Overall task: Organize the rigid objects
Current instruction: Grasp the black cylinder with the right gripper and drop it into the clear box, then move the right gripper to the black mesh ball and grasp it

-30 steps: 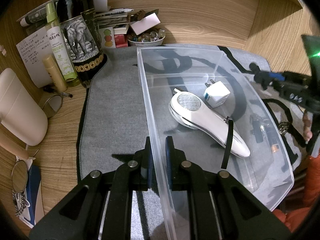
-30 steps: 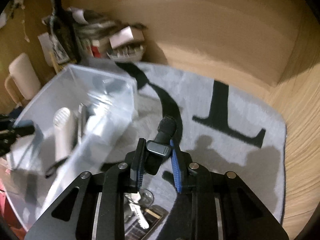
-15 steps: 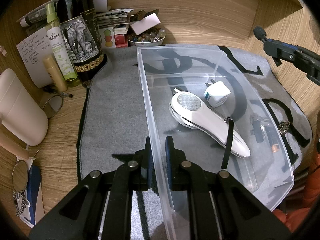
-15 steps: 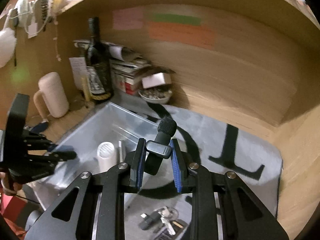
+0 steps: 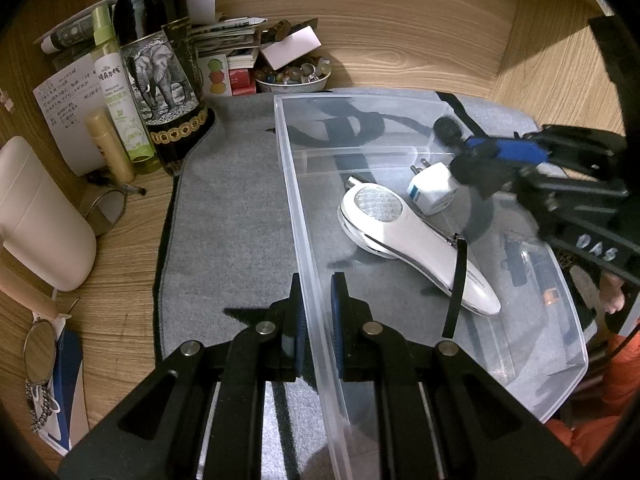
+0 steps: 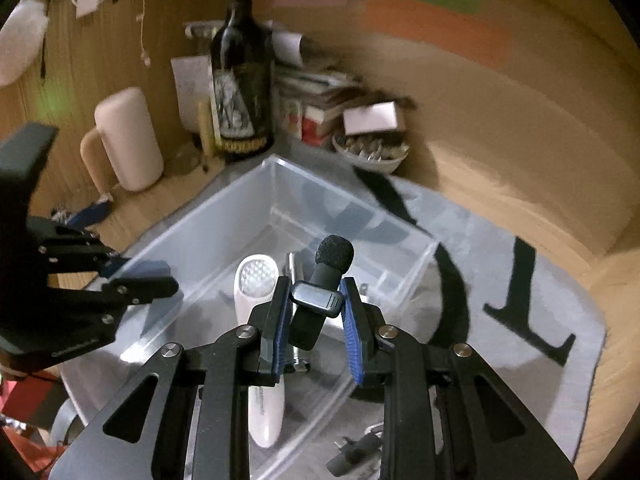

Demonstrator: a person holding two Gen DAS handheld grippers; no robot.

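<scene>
Left gripper (image 5: 318,312) clamped on the clear bin's (image 5: 296,200) left wall; right gripper (image 6: 314,320) clamped on the clip microphone (image 6: 320,292), above the bin.

Your microphone is black, with a foam tip and a grey clip on its body. In the bin, left to right, lie a white handheld device (image 5: 404,236) and a white plug adapter (image 5: 432,194). Only your left view shows the adapter; only your right view shows keys (image 6: 354,450) on the grey mat (image 6: 520,300) beside the bin.
</scene>
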